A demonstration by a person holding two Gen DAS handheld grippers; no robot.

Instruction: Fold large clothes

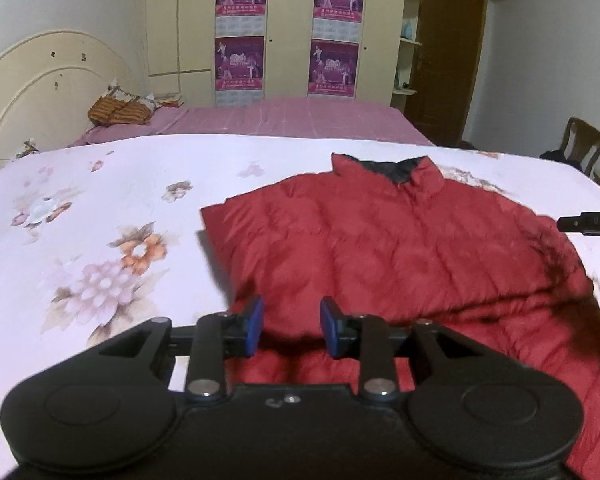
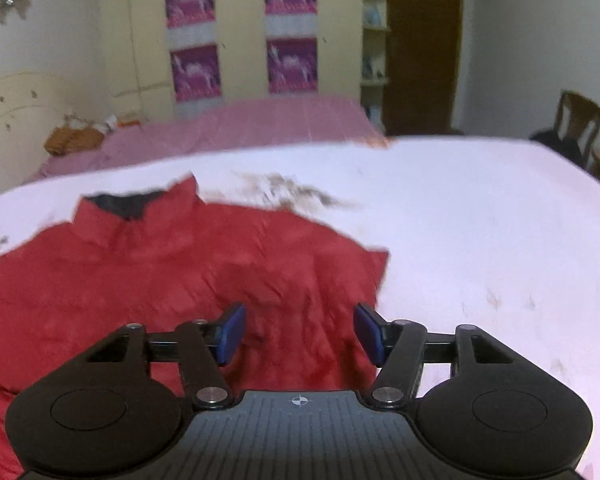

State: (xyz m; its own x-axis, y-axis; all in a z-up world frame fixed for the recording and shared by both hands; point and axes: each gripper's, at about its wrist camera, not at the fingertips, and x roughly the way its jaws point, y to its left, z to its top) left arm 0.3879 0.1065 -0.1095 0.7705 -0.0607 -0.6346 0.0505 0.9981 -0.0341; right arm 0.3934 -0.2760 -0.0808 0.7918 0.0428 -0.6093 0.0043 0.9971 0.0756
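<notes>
A red padded jacket lies flat on a white floral bedsheet, its dark-lined collar at the far end and its sides folded in. My left gripper is open and empty, just above the jacket's near left part. My right gripper is open wider and empty, above the jacket near its right edge. A black part of the right gripper shows at the right edge of the left wrist view. The right wrist view is blurred.
A second bed with a pink cover and a cream headboard stands behind, with a striped pillow. Cream wardrobes with purple posters line the back wall. A wooden chair stands at the right by a brown door.
</notes>
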